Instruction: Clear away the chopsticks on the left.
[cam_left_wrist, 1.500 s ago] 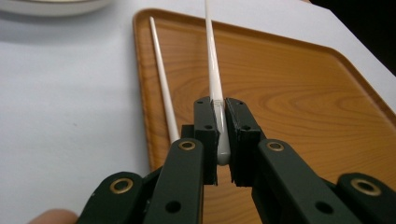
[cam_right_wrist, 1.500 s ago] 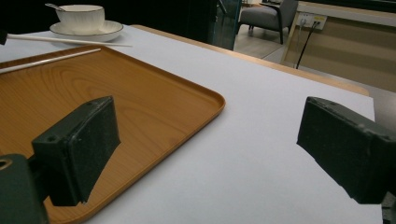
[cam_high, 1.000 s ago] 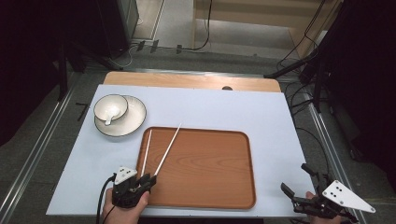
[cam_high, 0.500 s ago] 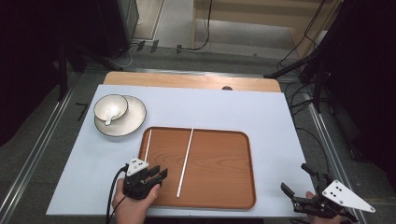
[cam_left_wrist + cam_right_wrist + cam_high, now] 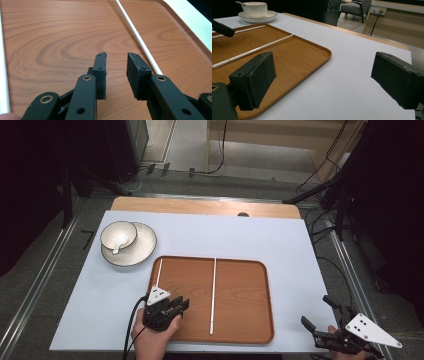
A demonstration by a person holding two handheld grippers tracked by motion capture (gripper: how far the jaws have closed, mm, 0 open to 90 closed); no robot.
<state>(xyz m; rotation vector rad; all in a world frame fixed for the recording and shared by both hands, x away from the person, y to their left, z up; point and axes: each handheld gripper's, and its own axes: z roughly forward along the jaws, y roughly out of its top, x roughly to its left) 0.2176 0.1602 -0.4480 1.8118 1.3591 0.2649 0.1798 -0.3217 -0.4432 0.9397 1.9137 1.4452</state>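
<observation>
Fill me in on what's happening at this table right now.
A person is working two handheld claws over a wooden tray. The left claw hovers over the tray's near left part with its jaws a little apart and nothing between them. One white chopstick lies down the tray's middle, a second chopstick near its left rim. The right claw waits wide open beyond the tray's right end. A cup and saucer sit at the far left.

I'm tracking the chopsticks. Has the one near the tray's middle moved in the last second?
Yes. The chopstick went from slanting at the tray's left edge, beside the other chopstick, to lying straight along the tray's middle, free of the left gripper.
</observation>
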